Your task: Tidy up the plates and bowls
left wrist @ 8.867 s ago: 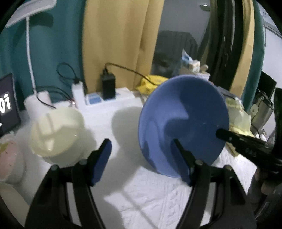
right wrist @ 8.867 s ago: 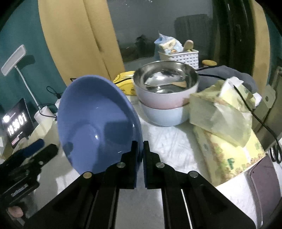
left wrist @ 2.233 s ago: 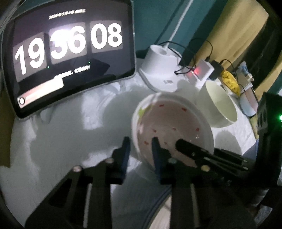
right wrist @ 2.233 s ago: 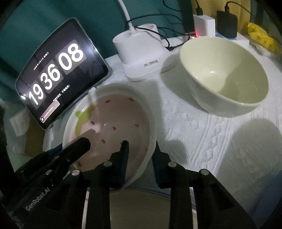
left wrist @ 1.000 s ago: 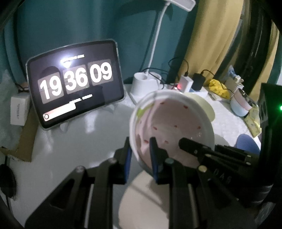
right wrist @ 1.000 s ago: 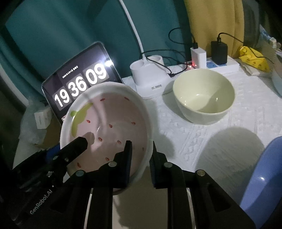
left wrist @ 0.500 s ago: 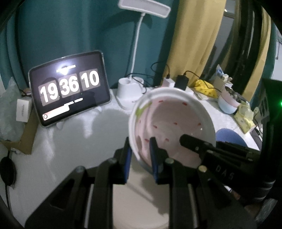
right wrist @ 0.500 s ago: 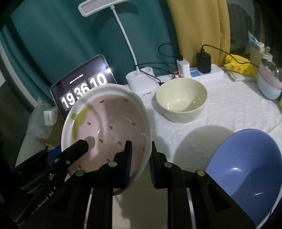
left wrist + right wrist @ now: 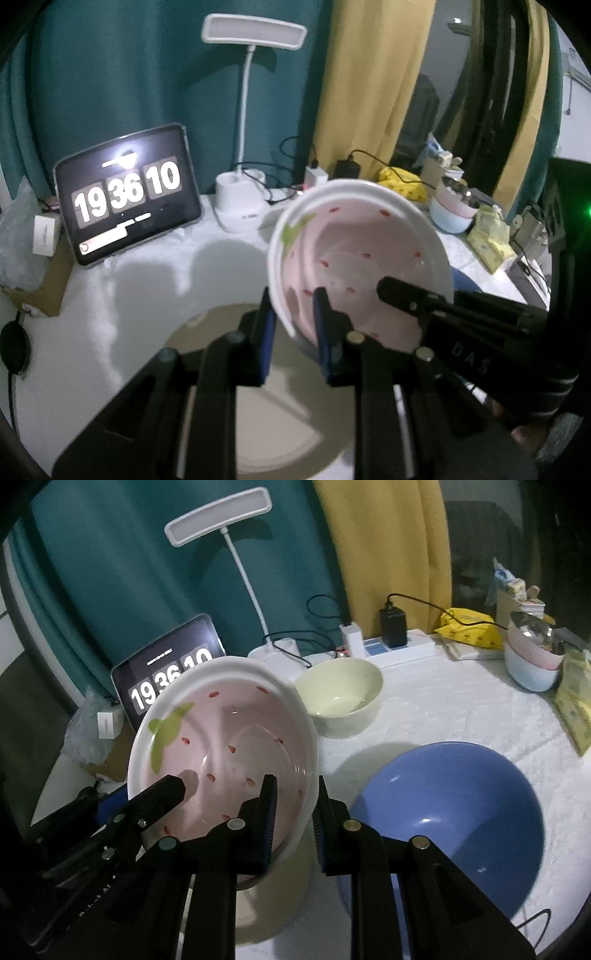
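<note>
Two hand-held grippers are clamped on the same pink bowl [image 9: 236,753], the one with red flecks and a green leaf painted inside, and it's tilted up in the air above a beige plate [image 9: 280,417] on the worktop [image 9: 461,709]. The left hand-held gripper [image 9: 293,325] pinches the bowl's near-left rim, one finger inside and one outside. Far left of it there's a tablet [image 9: 127,194] reading 19 36 10, propped at the back, with a white desk lamp [image 9: 243,122] just right of that.

From the right wrist view, the right hand-held gripper [image 9: 293,805] grips the rim on the bowl's near-right edge, jaws closed on it the same way. The left one pokes in from the lower left, its tip over the inside of the bowl. Ahead of the right gripper, past the pink bowl, sits a pale green bowl [image 9: 341,698] upright on the white cloth. Just right of its fingers is a big blue bowl [image 9: 454,819], resting on the worktop. Way off to the far right there's a stack of bowls [image 9: 532,657] with a steel one on top, next to yellow tissue packs [image 9: 576,701].
</note>
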`<state>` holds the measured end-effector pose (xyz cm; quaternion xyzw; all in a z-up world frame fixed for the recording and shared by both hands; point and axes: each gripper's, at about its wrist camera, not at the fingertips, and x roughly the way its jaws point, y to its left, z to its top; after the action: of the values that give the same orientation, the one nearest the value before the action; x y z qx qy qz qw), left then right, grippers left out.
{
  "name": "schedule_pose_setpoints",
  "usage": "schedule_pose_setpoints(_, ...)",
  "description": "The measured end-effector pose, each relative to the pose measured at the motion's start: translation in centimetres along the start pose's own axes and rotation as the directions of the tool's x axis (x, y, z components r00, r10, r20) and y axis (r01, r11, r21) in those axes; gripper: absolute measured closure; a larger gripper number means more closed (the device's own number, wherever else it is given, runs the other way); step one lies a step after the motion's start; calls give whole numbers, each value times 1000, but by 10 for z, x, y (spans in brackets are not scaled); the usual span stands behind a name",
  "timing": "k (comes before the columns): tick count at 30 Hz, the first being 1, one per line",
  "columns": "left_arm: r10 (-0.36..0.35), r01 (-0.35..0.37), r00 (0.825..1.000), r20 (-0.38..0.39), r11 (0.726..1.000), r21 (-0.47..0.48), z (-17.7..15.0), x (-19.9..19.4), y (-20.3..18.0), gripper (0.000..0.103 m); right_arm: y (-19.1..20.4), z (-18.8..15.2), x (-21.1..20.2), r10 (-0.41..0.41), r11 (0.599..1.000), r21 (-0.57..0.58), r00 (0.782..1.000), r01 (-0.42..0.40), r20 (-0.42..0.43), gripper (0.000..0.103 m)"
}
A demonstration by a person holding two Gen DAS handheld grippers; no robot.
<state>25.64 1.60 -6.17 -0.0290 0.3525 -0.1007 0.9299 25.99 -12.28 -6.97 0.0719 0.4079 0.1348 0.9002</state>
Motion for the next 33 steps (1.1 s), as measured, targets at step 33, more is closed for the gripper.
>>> schedule_pose_setpoints(33,-46,64,989,-138,990,125,-29,51,-121,83,-124,-35,-22,-51,995,84,995,58,-84,84)
